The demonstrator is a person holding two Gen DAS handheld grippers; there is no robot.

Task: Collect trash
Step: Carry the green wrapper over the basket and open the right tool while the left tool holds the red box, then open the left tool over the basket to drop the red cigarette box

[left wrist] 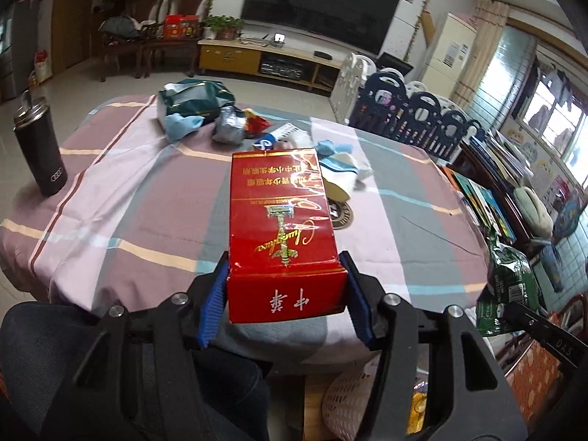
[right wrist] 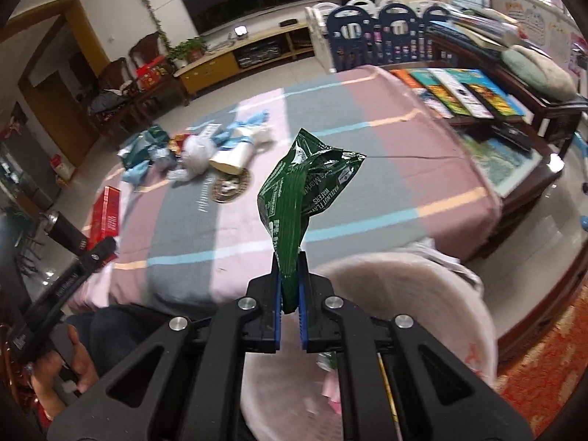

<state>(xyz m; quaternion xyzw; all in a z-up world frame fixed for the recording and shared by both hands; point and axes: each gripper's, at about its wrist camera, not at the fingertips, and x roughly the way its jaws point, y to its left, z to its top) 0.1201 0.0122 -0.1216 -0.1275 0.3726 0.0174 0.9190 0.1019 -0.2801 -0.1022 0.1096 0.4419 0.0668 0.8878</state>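
My left gripper (left wrist: 286, 270) is shut on a red cigarette carton (left wrist: 281, 220), its blue pads pressed on both sides; the carton sticks out over the near edge of the striped table (left wrist: 128, 198). The right wrist view shows the same carton (right wrist: 106, 217) at the left. My right gripper (right wrist: 289, 270) is shut on a crumpled green wafer wrapper (right wrist: 301, 191), held above a pale pink basket (right wrist: 422, 294) beside the table. That wrapper (left wrist: 509, 286) also shows at the right of the left wrist view. A heap of trash lies on the far side of the table: green bag (left wrist: 194, 101), blue tissues (left wrist: 183, 123), grey wrapper (left wrist: 229, 125).
A black flask (left wrist: 40, 150) stands at the table's left edge. A round coaster (right wrist: 231, 185) and a paper cup (right wrist: 233, 158) lie mid-table. Books (right wrist: 459, 92) cover a low wooden table on the right. A hand (right wrist: 73, 360) holds the left gripper's handle.
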